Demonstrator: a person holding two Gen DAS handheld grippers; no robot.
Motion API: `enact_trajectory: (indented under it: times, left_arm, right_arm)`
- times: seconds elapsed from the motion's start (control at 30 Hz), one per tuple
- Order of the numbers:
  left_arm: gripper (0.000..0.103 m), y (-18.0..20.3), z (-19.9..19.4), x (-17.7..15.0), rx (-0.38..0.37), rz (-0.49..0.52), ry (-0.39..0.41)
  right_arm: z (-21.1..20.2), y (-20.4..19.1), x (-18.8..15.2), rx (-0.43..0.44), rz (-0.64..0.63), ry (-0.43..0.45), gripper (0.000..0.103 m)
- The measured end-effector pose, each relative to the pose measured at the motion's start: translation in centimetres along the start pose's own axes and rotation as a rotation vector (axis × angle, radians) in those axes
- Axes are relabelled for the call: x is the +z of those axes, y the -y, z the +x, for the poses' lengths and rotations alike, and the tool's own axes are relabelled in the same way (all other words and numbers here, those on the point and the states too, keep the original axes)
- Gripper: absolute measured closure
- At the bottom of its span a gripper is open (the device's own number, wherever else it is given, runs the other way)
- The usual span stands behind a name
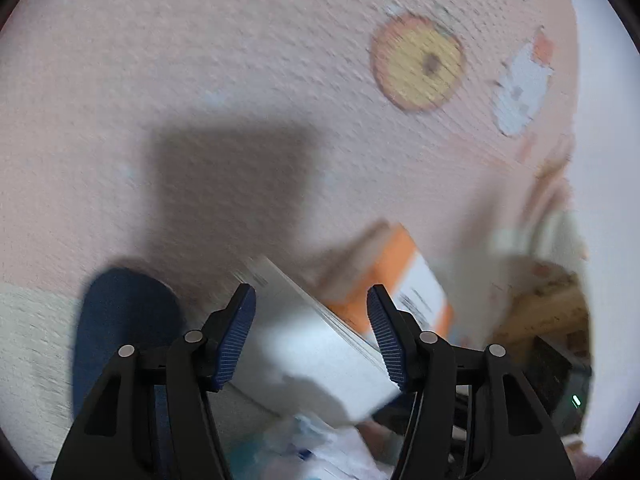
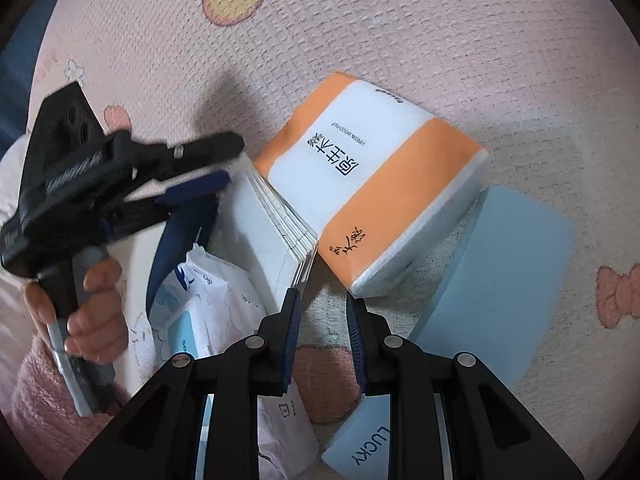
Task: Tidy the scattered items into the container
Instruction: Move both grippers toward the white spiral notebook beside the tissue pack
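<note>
A white book [image 2: 276, 220] with stacked page edges stands tilted in the white container [image 2: 136, 264], beside a wet-wipes pack [image 2: 200, 300]. In the left wrist view the book [image 1: 316, 344] lies between the wide-open fingers of my left gripper [image 1: 312, 300], not clamped. The left gripper [image 2: 224, 164] also shows in the right wrist view, at the book's far edge. An orange-and-white tissue pack [image 2: 372, 184] lies on the pink mat next to the book, also seen blurred in the left wrist view [image 1: 400, 280]. My right gripper [image 2: 324, 300] is open and empty, just short of the tissue pack.
A light blue lid [image 2: 500, 280] lies right of the tissue pack. A pale blue card marked LUCKY [image 2: 368, 452] lies under my right gripper. The pink mat [image 2: 440, 40] has printed cartoon figures. A dark blue shape [image 1: 120, 320] sits at the mat's left edge.
</note>
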State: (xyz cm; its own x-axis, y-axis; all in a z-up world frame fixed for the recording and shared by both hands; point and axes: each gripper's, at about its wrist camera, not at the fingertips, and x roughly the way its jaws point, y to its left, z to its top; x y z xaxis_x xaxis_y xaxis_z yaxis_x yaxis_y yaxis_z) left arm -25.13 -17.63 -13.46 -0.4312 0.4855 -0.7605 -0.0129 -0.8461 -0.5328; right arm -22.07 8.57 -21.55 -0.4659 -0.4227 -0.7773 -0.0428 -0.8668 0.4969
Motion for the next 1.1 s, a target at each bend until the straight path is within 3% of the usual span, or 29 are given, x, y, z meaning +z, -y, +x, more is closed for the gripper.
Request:
enact_trajectory:
  times: [0.07,0.17,0.3,0.33,0.4,0.47,0.53,0.6,0.67,0.73,0.9,1.1]
  left_arm:
    - [0.043,0.9,0.5,-0.5,-0.014,0.055,-0.04]
    - [0.043,2.4,0.7,-1.0,0.1,0.143,-0.043]
    - [0.042,1.3,0.5,-0.3,0.196,0.133,-0.048]
    - [0.042,0.7,0.4,0.1,0.205,0.115,-0.043]
    - [0.041,-0.7,-0.2,0.6,0.225,0.077,-0.024]
    - [0.037,-1.7,-0.4,1.3,0.198,0.053,-0.003]
    - [0.036,-2.7,0.1,1.9,0.138,0.018,-0.027]
    - [0.036,-2.9,0.8,2.3,0.118,0.003,-0.047]
    - [0.036,-2.3,1.6,2.4,0.117,0.031,-0.063]
    - [0.036,-2.0,1.9,2.1,0.117,0.049,-0.071]
    - [0.037,-0.8,2.5,1.4,0.13,0.106,-0.065]
    - [0.039,0.0,1.4,1.0,0.047,0.089,-0.052]
  right_arm:
    - [-0.1,0.0,-0.2,0.002,0.002,0.004,0.083]
    - [-0.4,0.3,-0.6,0.043,0.044,0.01,0.083]
    - [-1.2,0.4,-1.3,0.034,0.065,0.046,0.081]
    - [-1.3,0.3,-1.4,0.024,0.052,0.058,0.078]
    - [-1.4,0.0,-1.5,0.026,0.039,0.054,0.059]
    - [-1.6,-0.5,-2.0,0.052,0.035,0.05,0.052]
    - [-1.3,-0.9,-2.0,0.049,0.024,0.059,0.051]
    - [-1.4,-0.7,-2.8,0.006,-0.002,0.043,0.051]
    - [-1.5,-1.0,-2.9,0.029,-0.019,0.056,0.051]
    - [-2.0,-1.1,-3.2,0.028,-0.026,0.072,0.052]
    - [-3.6,0.0,-4.7,-0.021,-0.013,0.094,0.069]
    - [-7.7,3.1,-4.3,-0.023,0.029,0.165,0.071]
